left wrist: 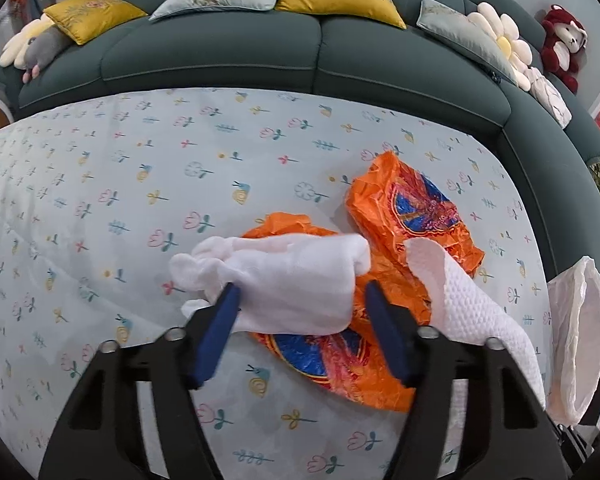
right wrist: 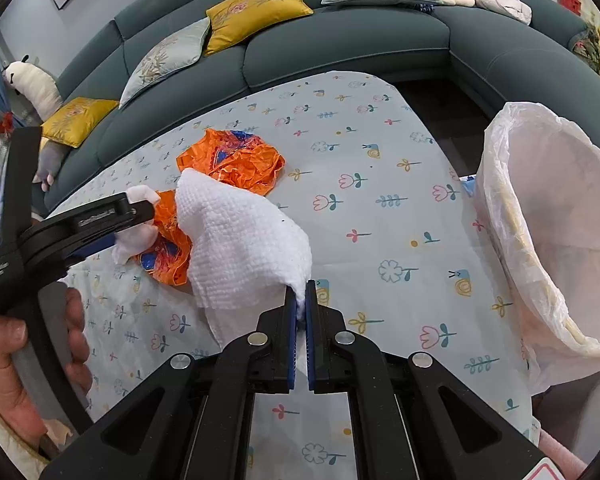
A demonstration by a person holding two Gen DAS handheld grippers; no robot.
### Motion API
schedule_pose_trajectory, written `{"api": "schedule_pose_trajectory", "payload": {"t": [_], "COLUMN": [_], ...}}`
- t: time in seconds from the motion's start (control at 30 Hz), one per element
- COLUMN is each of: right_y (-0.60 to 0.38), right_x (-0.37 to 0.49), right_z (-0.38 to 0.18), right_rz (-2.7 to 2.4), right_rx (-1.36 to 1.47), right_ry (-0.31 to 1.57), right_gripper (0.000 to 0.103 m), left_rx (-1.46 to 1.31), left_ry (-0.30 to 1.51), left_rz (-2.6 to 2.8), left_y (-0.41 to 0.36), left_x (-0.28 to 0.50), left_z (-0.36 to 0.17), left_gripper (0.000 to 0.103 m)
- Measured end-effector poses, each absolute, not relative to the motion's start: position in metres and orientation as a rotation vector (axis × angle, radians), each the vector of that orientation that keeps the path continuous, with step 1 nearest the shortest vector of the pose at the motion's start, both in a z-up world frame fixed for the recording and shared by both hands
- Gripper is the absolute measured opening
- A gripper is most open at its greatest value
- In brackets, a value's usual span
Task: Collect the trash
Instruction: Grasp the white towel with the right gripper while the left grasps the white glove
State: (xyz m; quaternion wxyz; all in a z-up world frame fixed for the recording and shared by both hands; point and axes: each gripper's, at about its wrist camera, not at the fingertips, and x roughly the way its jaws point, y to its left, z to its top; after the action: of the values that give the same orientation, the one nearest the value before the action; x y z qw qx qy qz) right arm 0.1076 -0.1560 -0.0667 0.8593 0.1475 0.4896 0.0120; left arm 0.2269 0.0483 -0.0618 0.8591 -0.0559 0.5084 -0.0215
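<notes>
A white bin lined with a thin translucent plastic bag is standing just off the right edge of the table, its mouth tipped toward the camera; nothing can be made out inside it. The table is wearing a pale blue cloth printed with flowers and snails, and the stretch of cloth between the trash and the bin is lying open.

The right gripper is pressing its blue pads together on the corner of a white embossed paper towel, which is draping up off the cloth. The left gripper is standing half spread around a crumpled white tissue, the left pad touching it, the right pad apart. That tissue is lying on a crinkled orange plastic wrapper with blue and red print; a second such orange wrapper is lying just beyond. The print is not legible. A dark teal sofa is curving around the far table edge.
</notes>
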Motion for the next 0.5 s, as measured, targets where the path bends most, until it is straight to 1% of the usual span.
{"api": "schedule_pose_trajectory", "payload": {"t": [0.07, 0.1, 0.13, 0.17, 0.27, 0.5], "right_y": [-0.155, -0.155, -0.154, -0.154, -0.156, -0.169], "right_x": [0.106, 0.106, 0.105, 0.104, 0.100, 0.089], "right_z": [-0.066, -0.065, -0.064, -0.062, -0.052, -0.021], "right_rz": [0.032, 0.037, 0.041, 0.045, 0.056, 0.055], "right_rx": [0.313, 0.314, 0.315, 0.316, 0.325, 0.347], "right_ry": [1.028, 1.027, 1.024, 1.020, 0.996, 0.928], "right_gripper": [0.004, 0.004, 0.004, 0.004, 0.004, 0.004], "left_rx": [-0.108, -0.105, -0.101, -0.097, -0.093, -0.099], "left_ry": [1.079, 1.083, 1.085, 1.084, 1.071, 1.029], "left_rz": [-0.066, -0.074, -0.079, -0.080, -0.088, -0.129], "left_y": [0.045, 0.044, 0.043, 0.042, 0.039, 0.020], "left_x": [0.227, 0.226, 0.224, 0.222, 0.214, 0.189], "left_z": [-0.064, -0.064, -0.064, -0.063, -0.056, -0.024], "left_gripper": [0.030, 0.025, 0.016, 0.010, 0.006, 0.006]}}
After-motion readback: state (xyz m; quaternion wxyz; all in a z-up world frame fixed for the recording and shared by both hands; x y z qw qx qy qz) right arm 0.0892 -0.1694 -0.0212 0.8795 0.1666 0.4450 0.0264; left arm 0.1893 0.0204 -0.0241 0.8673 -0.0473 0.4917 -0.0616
